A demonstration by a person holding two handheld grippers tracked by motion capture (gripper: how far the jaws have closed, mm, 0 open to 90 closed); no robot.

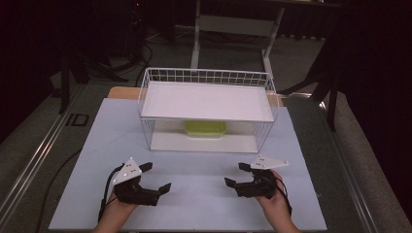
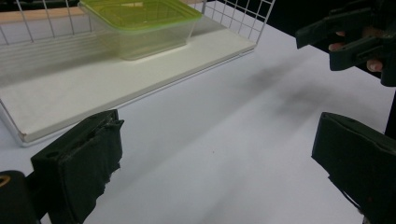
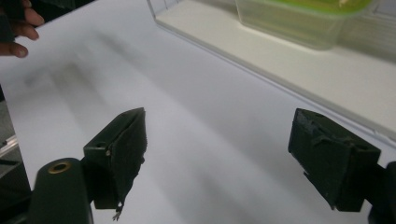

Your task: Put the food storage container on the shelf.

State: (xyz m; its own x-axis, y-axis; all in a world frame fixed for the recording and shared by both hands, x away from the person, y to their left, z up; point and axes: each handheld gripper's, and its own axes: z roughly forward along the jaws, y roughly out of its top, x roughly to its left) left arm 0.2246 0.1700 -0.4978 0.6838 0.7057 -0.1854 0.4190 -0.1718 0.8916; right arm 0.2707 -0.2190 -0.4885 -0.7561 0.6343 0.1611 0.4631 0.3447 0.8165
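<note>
White table (image 1: pixel 194 194), both grippers open

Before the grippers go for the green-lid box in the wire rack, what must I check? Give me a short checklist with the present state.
1. Left gripper open and empty: ok, jaws stand wide apart.
2. Right gripper open and empty: ok.
3. Green-lid box on the lower shelf of the wire rack, upright: ok.
4. Lid closed on the box: looks seated, but cannot tell whether it is latched.
5. Table between grippers and rack free of obstacles: ok.
6. Room under the upper shelf for both grippers: cannot tell.
</note>
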